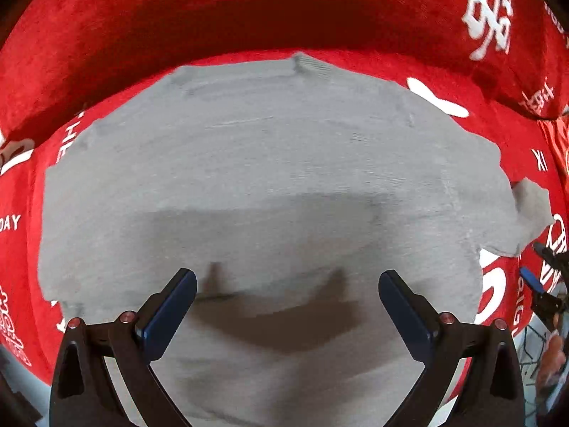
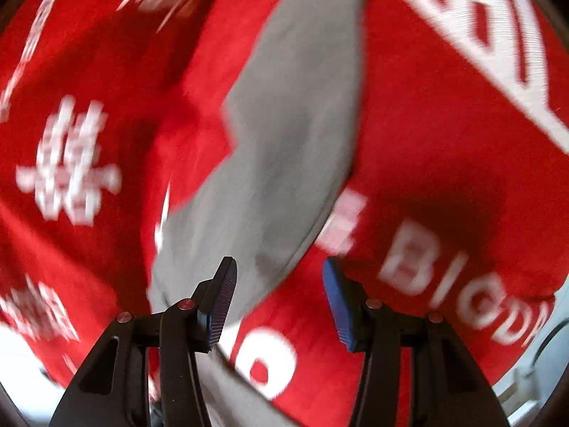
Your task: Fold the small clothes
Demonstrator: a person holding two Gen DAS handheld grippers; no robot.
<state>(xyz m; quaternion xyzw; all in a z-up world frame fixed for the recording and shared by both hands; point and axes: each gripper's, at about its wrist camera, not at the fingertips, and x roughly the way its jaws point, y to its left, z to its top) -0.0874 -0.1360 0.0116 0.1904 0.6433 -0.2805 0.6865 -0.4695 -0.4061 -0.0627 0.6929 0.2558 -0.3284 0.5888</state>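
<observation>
A grey knitted garment (image 1: 270, 178) lies spread flat on a red cloth with white lettering (image 1: 106, 82). My left gripper (image 1: 287, 281) hangs straight above its lower middle, jaws wide apart with nothing between them. A small grey flap (image 1: 531, 210) sticks out at the garment's right edge. In the blurred right wrist view the same grey garment (image 2: 284, 142) runs as a long strip up the picture. My right gripper (image 2: 281, 272) stands open over its near edge, jaws apart and empty, the left fingertip (image 2: 225, 277) over grey fabric, the right one over red cloth.
The red cloth (image 2: 444, 142) covers the whole surface and rises into a raised fold at the back (image 1: 284, 10). The other gripper's dark frame and a hand (image 1: 549, 302) show at the far right of the left wrist view. A pale floor edge (image 2: 533, 373) lies beyond the cloth.
</observation>
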